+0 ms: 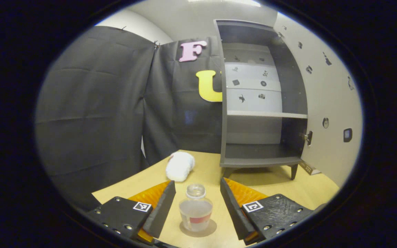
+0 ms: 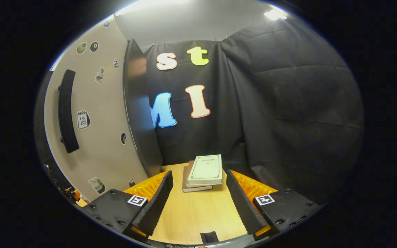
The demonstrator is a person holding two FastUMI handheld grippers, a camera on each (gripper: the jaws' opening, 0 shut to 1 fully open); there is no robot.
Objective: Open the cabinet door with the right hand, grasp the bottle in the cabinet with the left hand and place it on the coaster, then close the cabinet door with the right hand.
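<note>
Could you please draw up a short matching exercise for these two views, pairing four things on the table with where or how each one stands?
Things:
1. bottle
2. cabinet door
3. white cloth
4. books

States:
A. swung open
B. stacked ahead of the right gripper
C. upright on the coaster, between the left gripper's open fingers
D. lying left of the cabinet

Pairs: 1-C, 2-A, 3-D, 4-B
</note>
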